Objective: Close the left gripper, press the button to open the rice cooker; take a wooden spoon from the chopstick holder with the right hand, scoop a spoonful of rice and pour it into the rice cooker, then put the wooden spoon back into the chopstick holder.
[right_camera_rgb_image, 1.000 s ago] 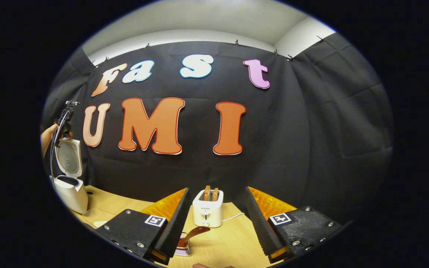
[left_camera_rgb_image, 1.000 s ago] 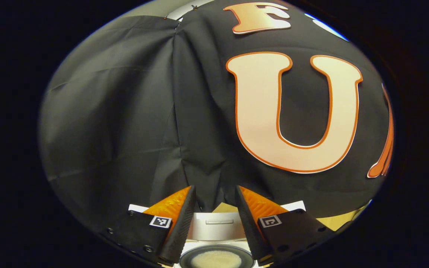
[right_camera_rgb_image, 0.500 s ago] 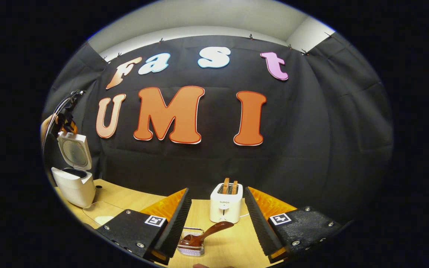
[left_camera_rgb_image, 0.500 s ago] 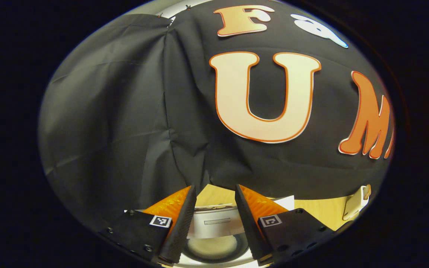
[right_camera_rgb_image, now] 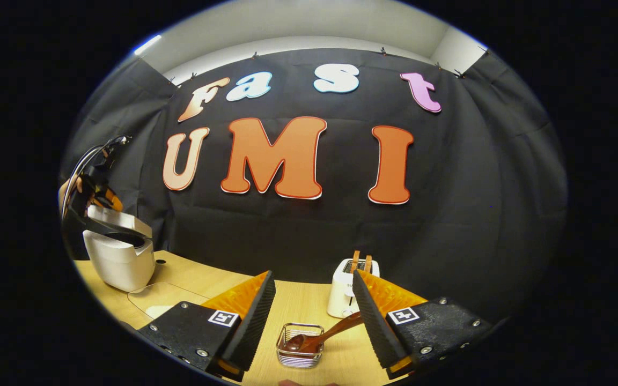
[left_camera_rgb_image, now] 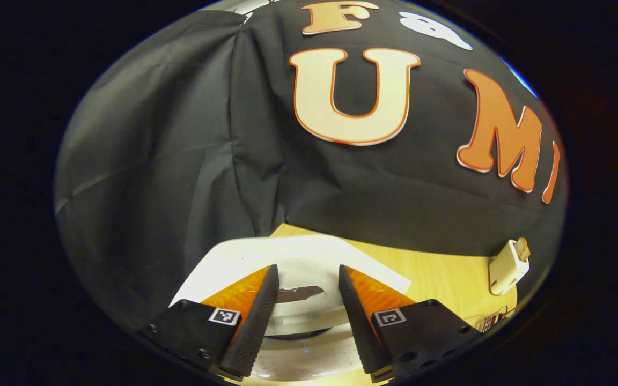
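Left tongs [left_camera_rgb_image: 304,316] gape empty over the white rice cooker's [right_camera_rgb_image: 120,256] half-lowered lid [left_camera_rgb_image: 298,262] near the bench's [right_camera_rgb_image: 191,279] left end. Right tongs [right_camera_rgb_image: 313,321] gape empty above the wooden spoon [right_camera_rgb_image: 322,338] resting in the wire chopstick holder [right_camera_rgb_image: 299,354], toaster [right_camera_rgb_image: 344,287] behind.

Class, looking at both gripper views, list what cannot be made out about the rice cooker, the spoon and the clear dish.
- Rice cooker pot contents: right gripper view, hidden by its lowered lid.
- Wooden spoon handle end: right gripper view, behind a finger of the right hand-held gripper.
- Clear dish contents: right gripper view, partly covered by the other finger.
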